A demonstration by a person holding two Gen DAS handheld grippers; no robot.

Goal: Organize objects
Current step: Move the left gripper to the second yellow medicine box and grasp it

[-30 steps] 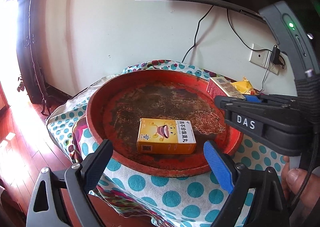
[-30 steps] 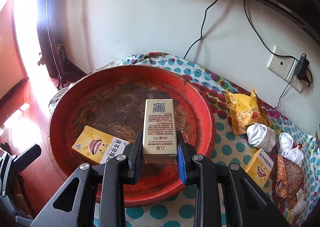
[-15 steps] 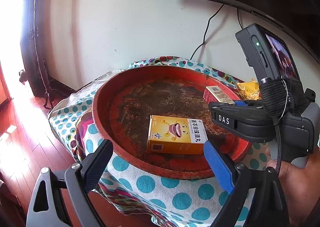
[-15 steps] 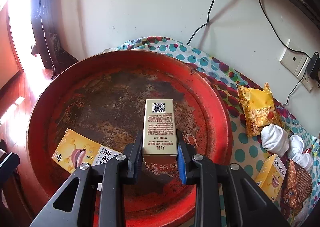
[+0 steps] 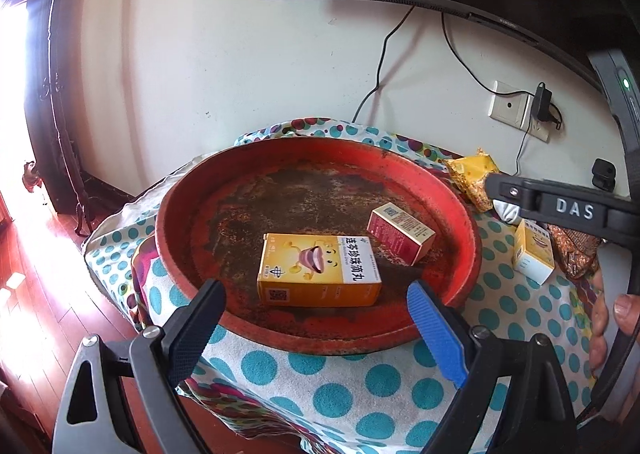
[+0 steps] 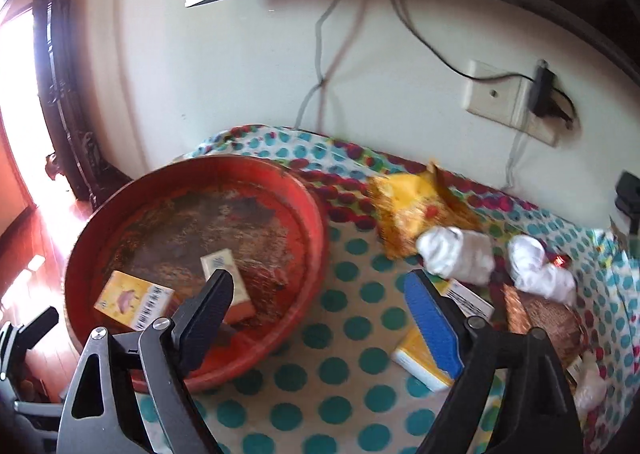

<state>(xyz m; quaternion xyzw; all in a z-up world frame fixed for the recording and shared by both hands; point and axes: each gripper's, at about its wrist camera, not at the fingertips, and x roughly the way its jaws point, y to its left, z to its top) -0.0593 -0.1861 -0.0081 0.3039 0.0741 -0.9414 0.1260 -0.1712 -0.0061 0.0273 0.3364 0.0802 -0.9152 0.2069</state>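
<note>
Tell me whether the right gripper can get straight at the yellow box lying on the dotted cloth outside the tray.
Probably yes. The right gripper is open and holds nothing, and the yellow box lies just beyond its blue finger on bare dotted cloth. The red tray sits off to the left, clear of the path.

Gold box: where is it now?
Left wrist view: gold box lies in the red tray, right of the yellow box, near the right rim.
</note>
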